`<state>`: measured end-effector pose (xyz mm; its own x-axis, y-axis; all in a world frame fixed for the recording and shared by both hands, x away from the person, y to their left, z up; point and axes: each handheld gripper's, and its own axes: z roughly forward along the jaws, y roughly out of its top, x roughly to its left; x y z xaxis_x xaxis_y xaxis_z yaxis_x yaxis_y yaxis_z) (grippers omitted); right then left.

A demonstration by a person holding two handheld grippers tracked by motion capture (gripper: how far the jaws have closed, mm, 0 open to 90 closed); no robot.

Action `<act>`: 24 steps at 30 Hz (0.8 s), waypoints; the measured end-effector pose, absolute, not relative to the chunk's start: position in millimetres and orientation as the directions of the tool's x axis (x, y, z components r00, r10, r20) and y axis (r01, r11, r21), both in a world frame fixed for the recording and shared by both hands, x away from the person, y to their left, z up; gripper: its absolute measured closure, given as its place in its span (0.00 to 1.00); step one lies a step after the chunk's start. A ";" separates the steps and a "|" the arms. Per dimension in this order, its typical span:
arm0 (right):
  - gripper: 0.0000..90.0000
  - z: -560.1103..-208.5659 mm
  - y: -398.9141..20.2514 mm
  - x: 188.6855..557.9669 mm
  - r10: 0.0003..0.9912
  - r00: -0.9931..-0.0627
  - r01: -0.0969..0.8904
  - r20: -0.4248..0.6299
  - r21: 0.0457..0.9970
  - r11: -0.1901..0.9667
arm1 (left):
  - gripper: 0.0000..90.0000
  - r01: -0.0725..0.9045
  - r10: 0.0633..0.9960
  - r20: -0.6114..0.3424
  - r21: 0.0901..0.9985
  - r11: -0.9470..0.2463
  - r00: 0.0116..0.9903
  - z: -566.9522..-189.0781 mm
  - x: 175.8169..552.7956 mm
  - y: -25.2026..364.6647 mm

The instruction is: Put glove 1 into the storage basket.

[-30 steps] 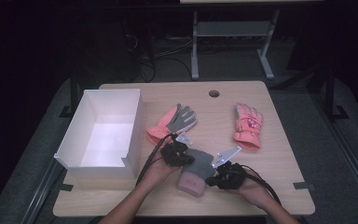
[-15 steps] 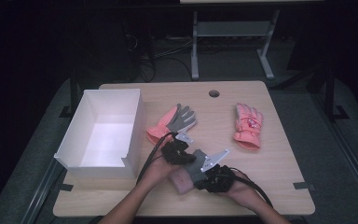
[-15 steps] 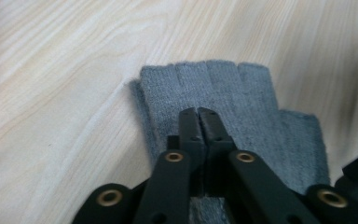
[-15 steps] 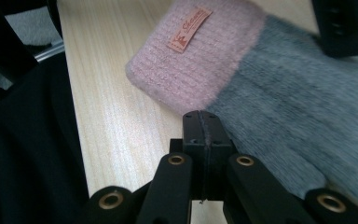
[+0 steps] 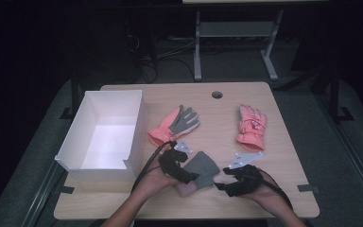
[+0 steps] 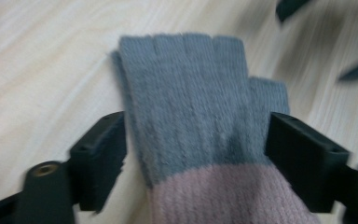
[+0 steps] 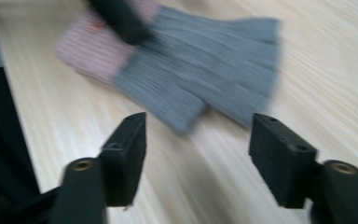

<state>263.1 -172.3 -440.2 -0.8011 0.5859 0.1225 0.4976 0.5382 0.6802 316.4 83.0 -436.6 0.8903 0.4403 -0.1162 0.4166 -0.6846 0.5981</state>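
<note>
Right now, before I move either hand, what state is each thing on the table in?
Grey and pink glove: flat on the table, lying between the left gripper's jaws.
Left gripper: jaws just opened, either side of the glove, not squeezing it.
Right gripper: jaws just opened, empty, beside the glove.
White box: upright, open, empty.
Orange glove: flat, grey palm up.
Pink glove: flat, untouched.

Both forearms enter from six o'clock in the high view. The left tongs [image 5: 189, 174] point toward three o'clock, jaws just opened wide. The right tongs [image 5: 224, 185] point toward nine o'clock, jaws likewise just opened, nothing between them.
</note>
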 end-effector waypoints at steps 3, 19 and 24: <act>0.29 -444.0 -192.4 263.0 0.623 -0.769 0.535 0.143 0.678 0.504 | 0.17 0.426 0.450 -0.120 0.597 -0.679 0.885 -440.8 314.5 79.6; 0.14 -452.9 -208.2 269.9 0.696 -0.708 0.572 0.118 0.674 0.468 | 0.17 0.454 0.455 -0.145 0.549 -0.702 0.879 -456.8 320.3 73.6; 0.14 -452.0 -208.9 270.5 0.718 -0.688 0.568 0.108 0.695 0.440 | 0.35 0.452 0.439 -0.163 0.545 -0.706 0.883 -453.2 318.7 71.6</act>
